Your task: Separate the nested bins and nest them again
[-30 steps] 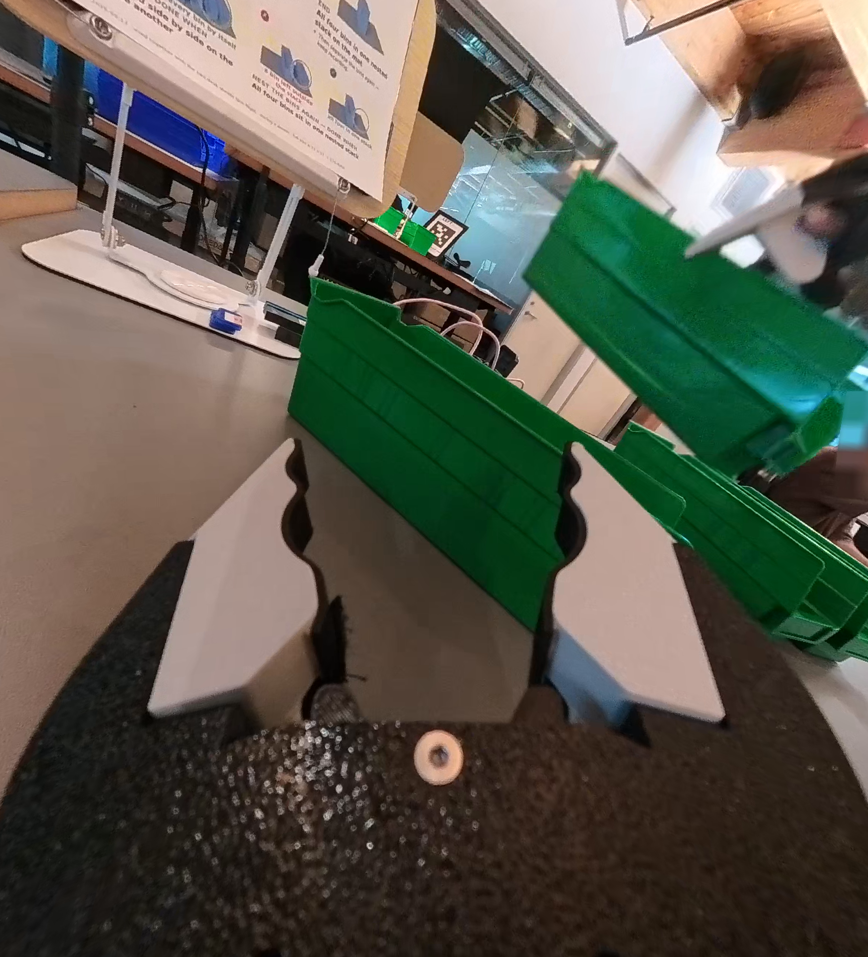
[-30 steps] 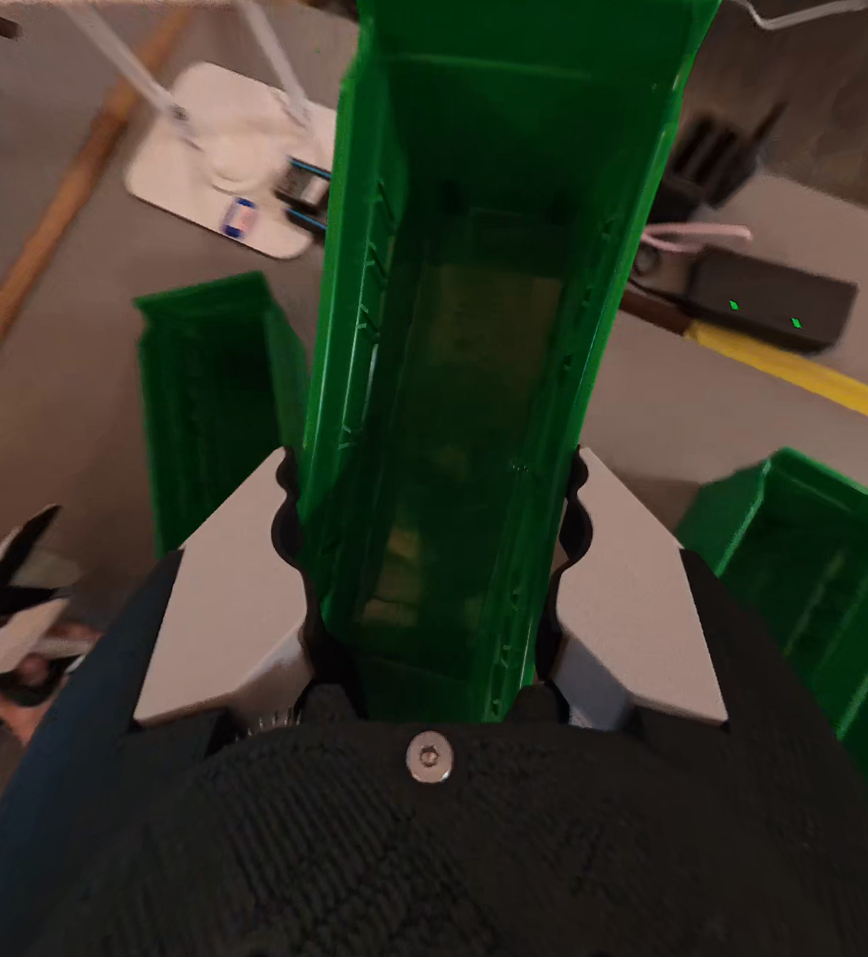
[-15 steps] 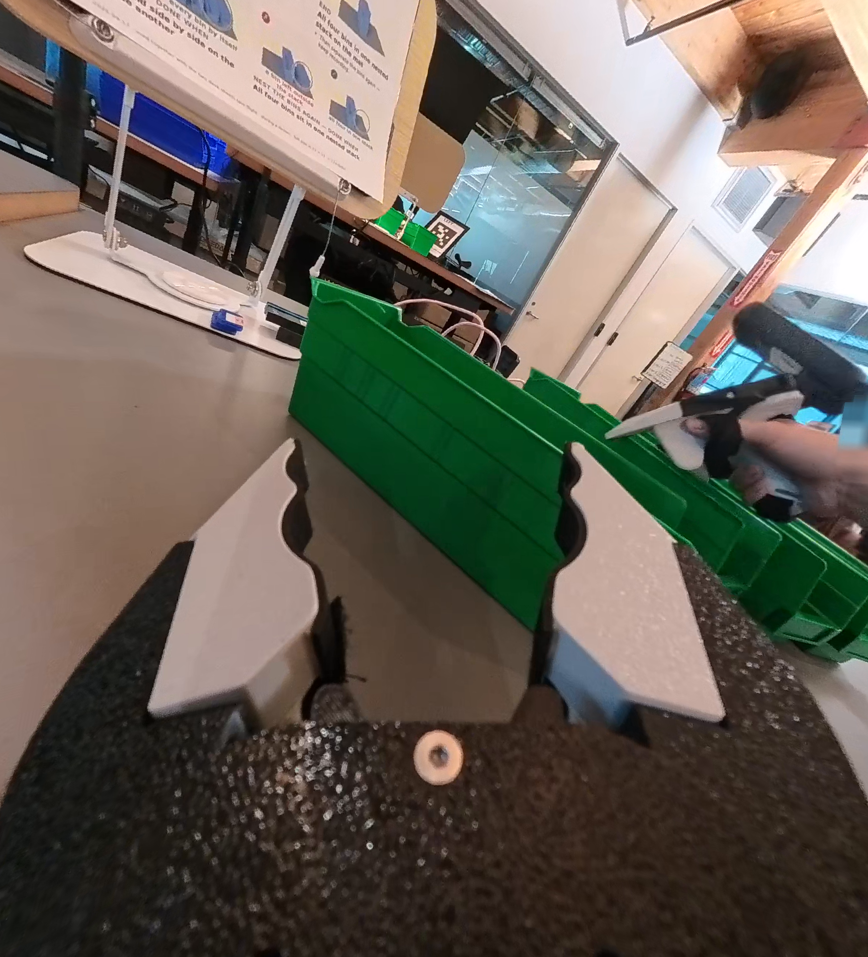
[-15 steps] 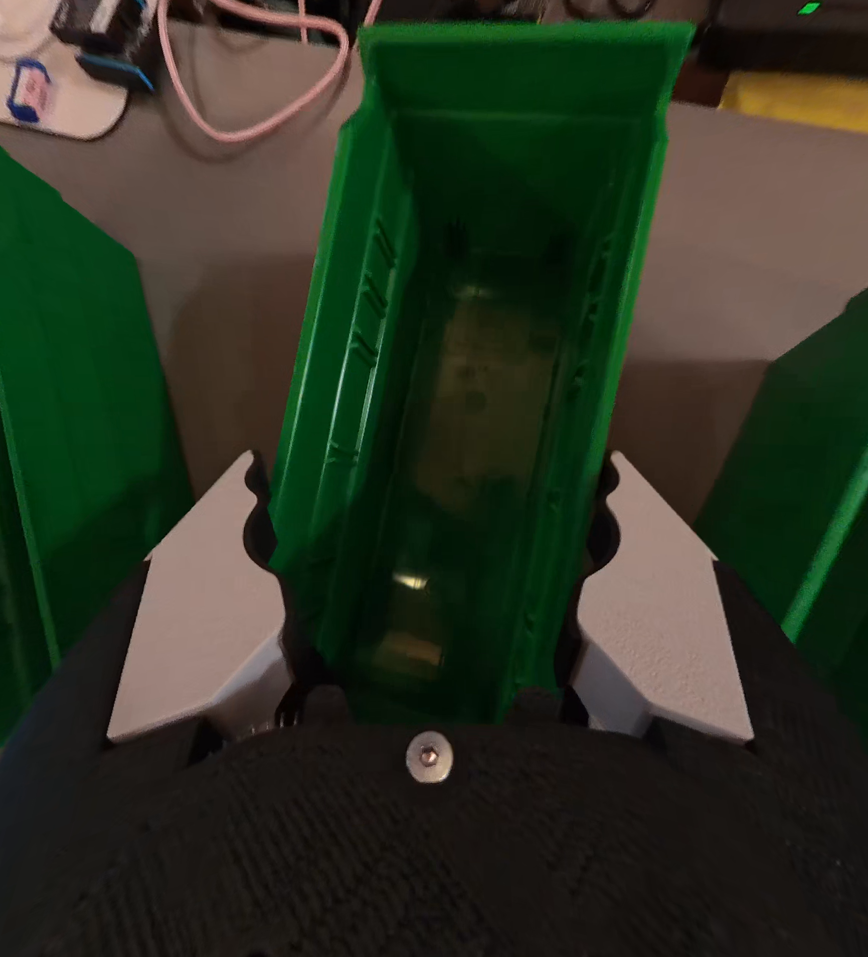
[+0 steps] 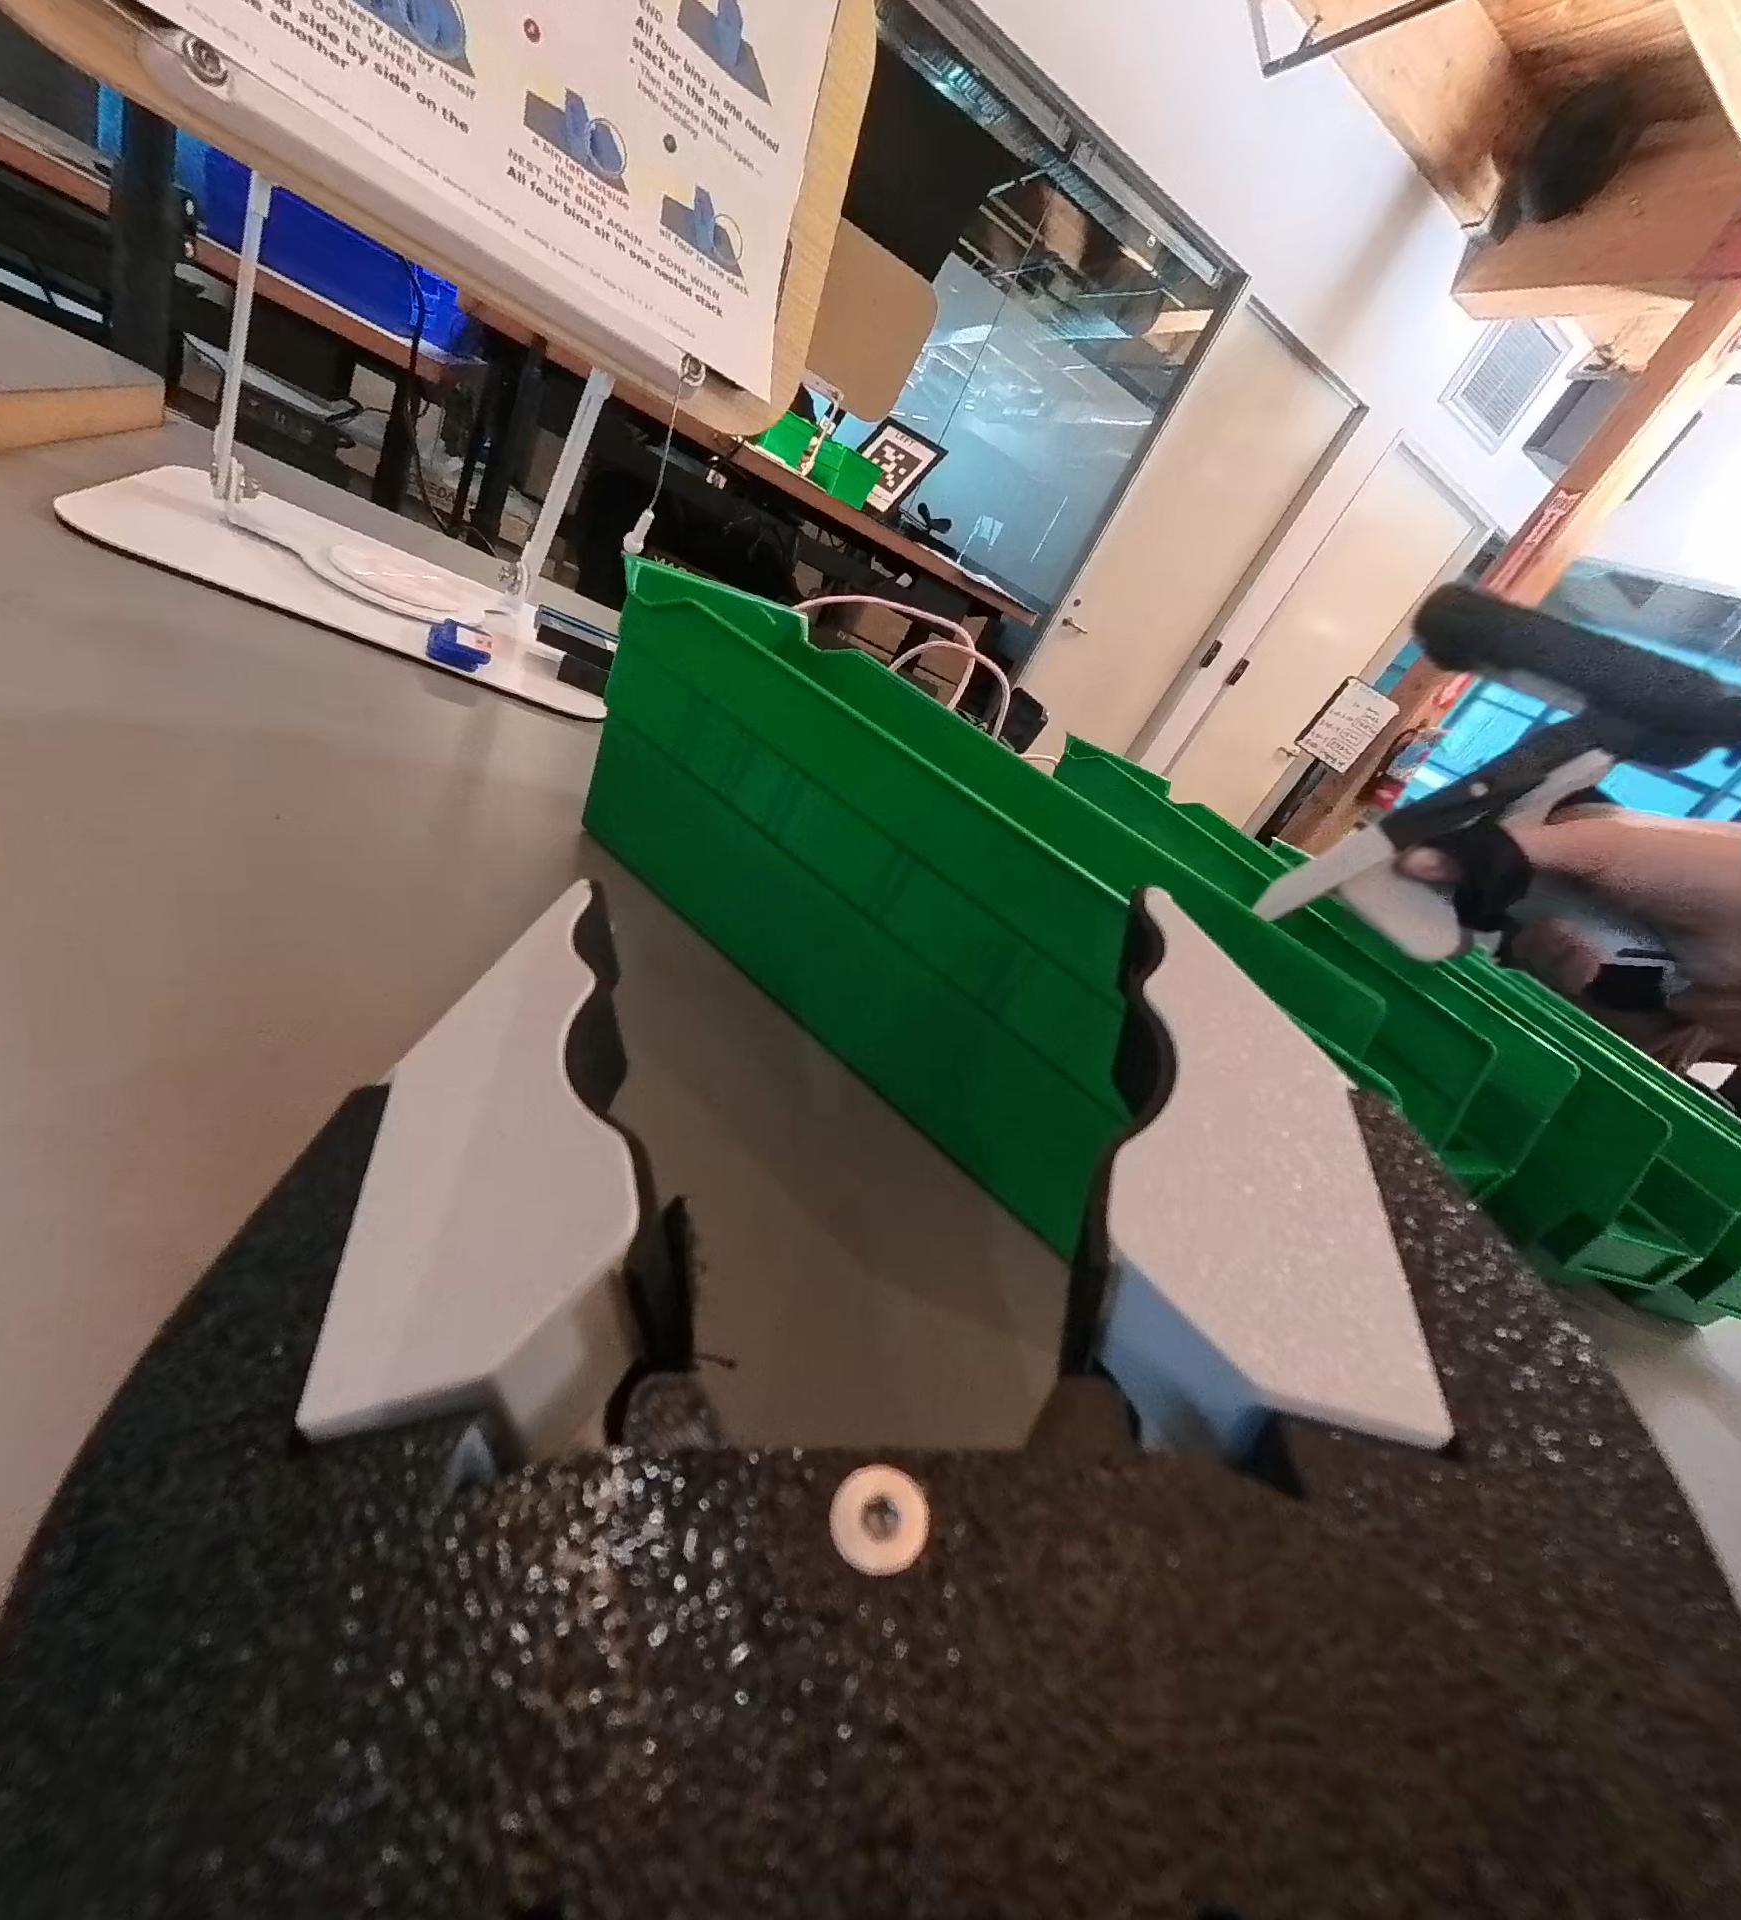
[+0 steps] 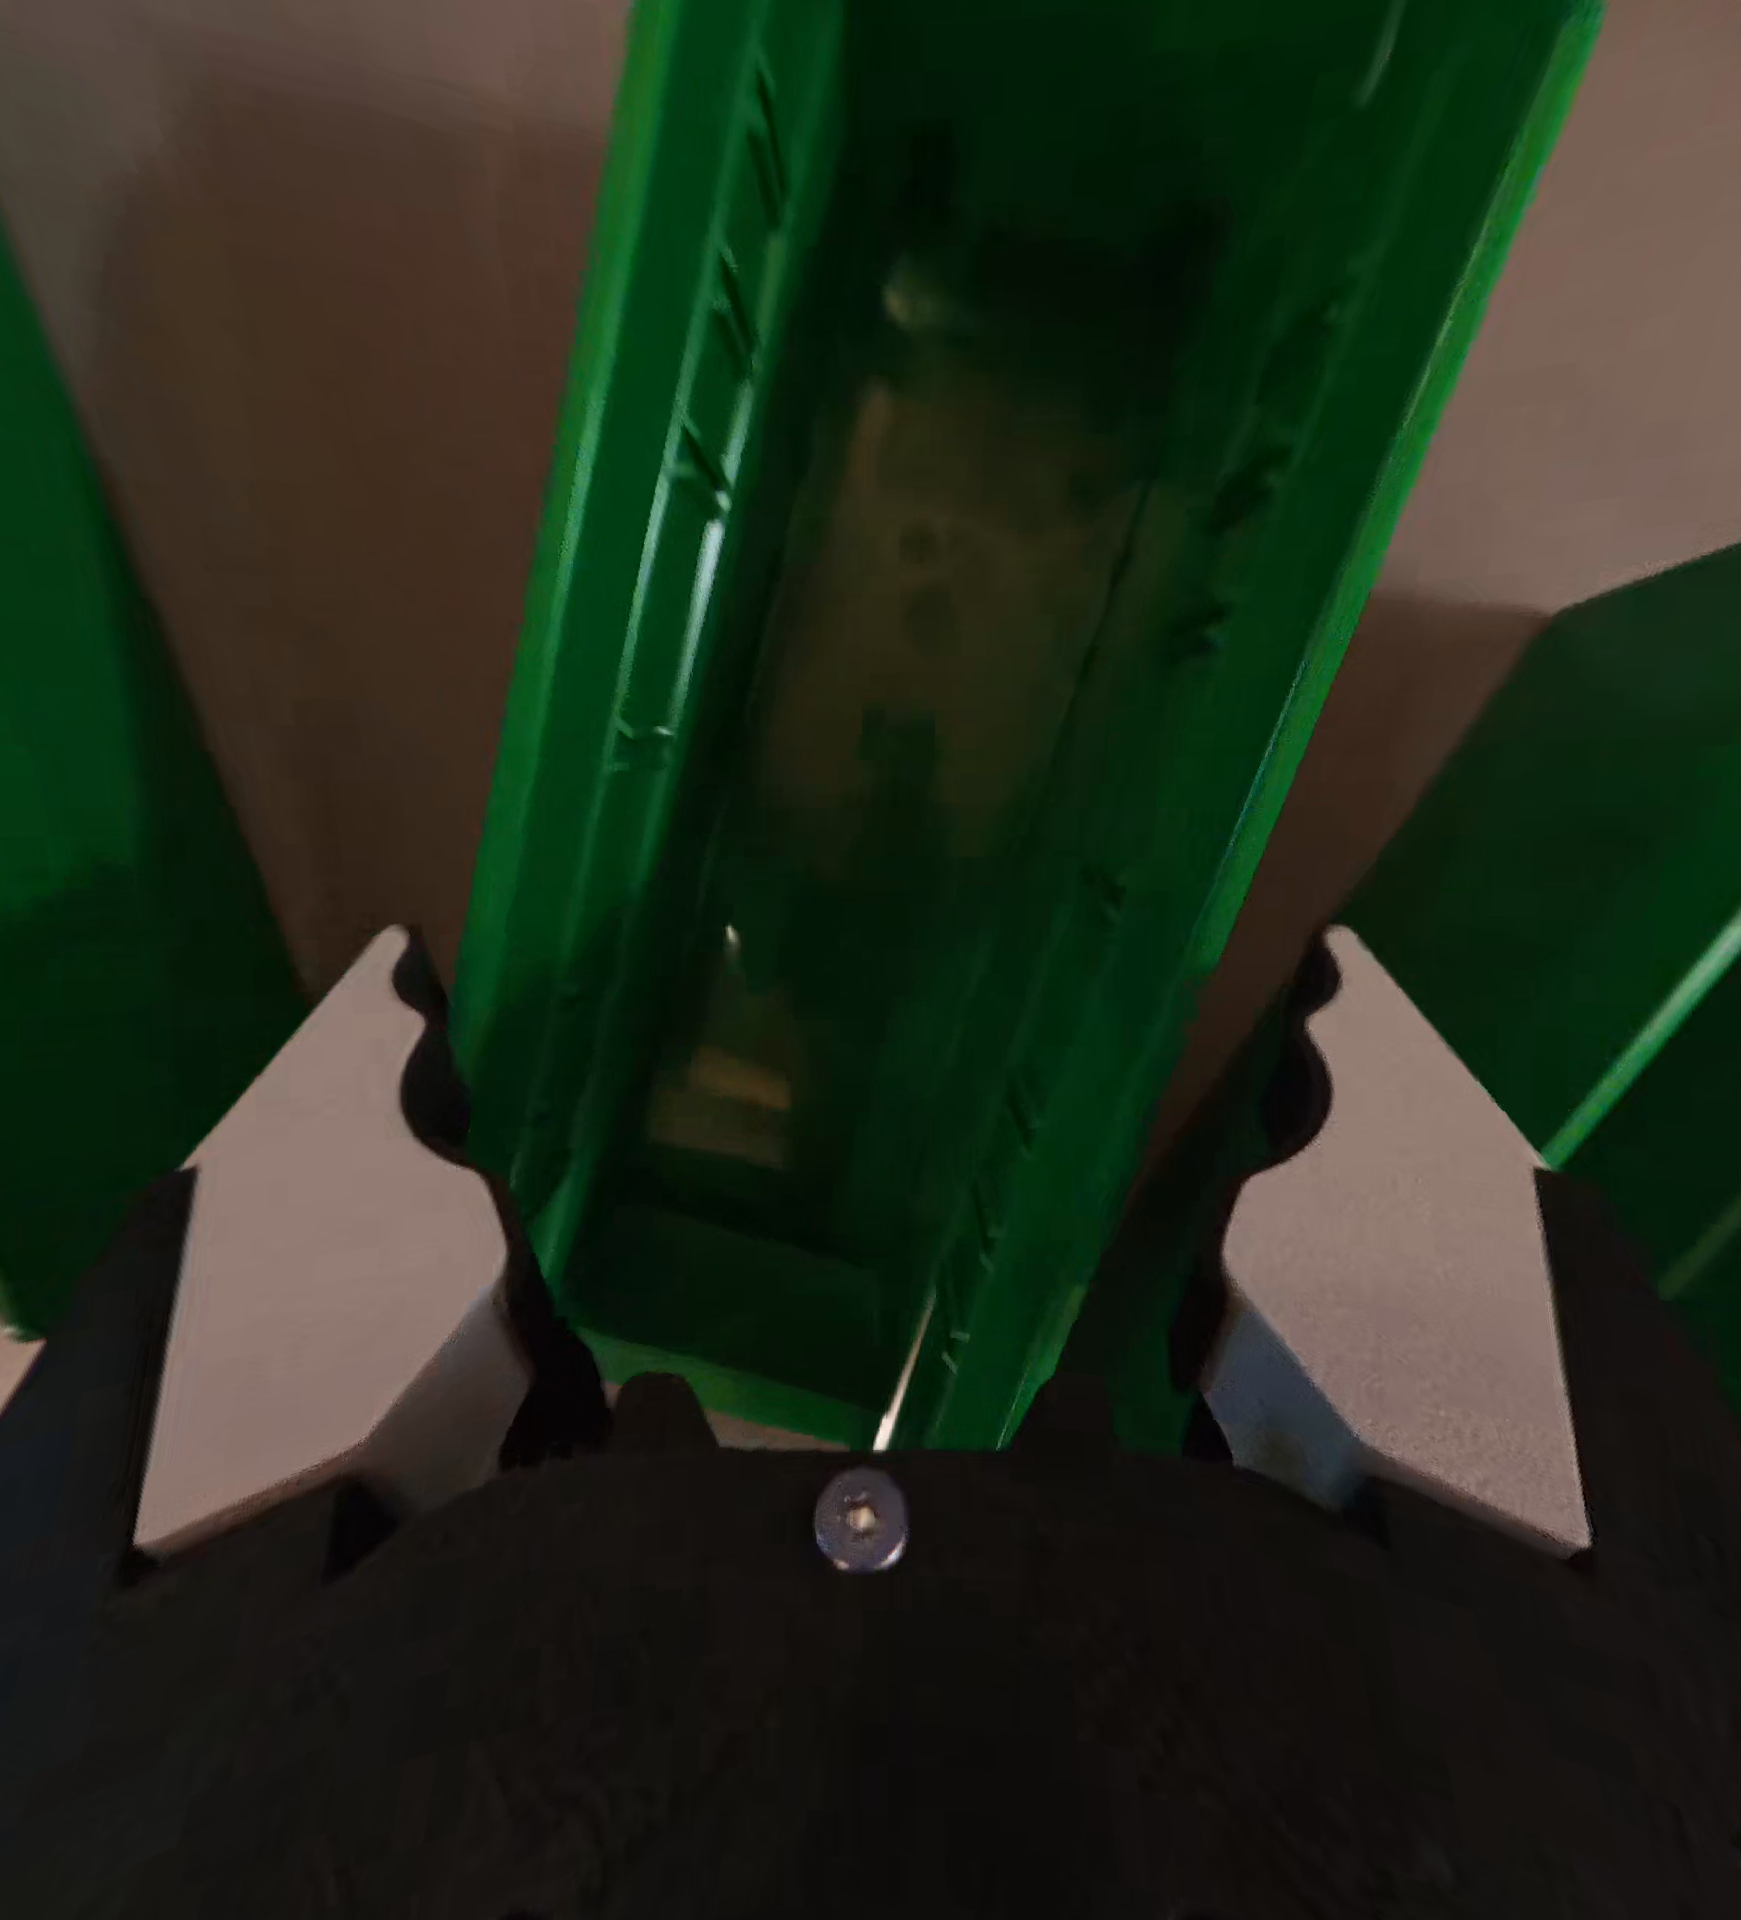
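So, left gripper [image 5: 861, 1049] sits low over the grey table [image 5: 170, 883], jaws apart, nothing btwn them. Right gripper [image 6: 871, 1049] is spread wide around a green bin [image 6: 949, 623] at frame centre; right finger clear of its wall, left finger contact unclear. More green bins [image 5: 949, 935] w/ long sides facing, mid-right of left wrist view.

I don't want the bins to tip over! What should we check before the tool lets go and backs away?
1. Right tool open around the middle bin: ok.
2. Its fingers clear of both bin walls: cannot tell.
3. Middle bin flat on the table: cannot tell.
4. Table showing between it and the left bin and the right bin: ok.
5. Left tool open and empty: ok.
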`<action>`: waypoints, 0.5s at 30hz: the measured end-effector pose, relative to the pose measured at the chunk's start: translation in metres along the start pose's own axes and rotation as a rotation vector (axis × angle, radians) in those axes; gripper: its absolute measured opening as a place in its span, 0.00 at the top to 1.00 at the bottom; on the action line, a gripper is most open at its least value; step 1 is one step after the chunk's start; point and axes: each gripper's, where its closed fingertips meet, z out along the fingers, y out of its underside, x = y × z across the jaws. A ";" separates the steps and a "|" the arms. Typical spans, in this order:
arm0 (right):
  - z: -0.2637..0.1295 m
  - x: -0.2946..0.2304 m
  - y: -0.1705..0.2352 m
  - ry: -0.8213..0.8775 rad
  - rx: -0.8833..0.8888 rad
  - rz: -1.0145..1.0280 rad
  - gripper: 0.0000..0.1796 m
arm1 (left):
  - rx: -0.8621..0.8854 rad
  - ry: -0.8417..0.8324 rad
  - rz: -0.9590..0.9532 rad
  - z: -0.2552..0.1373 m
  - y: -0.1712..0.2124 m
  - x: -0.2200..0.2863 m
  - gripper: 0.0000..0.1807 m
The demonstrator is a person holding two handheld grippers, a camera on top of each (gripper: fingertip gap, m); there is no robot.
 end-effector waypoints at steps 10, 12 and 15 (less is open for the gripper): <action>-0.059 -0.030 -0.045 -0.079 0.116 -0.052 0.42 | -0.008 0.000 -0.005 0.001 0.001 0.000 0.47; -0.085 -0.058 -0.060 -0.122 0.183 -0.113 0.41 | -0.007 0.000 -0.006 0.001 0.001 0.000 0.47; -0.113 -0.114 -0.073 -0.227 0.257 -0.206 0.42 | -0.003 0.000 -0.007 0.000 0.000 0.000 0.47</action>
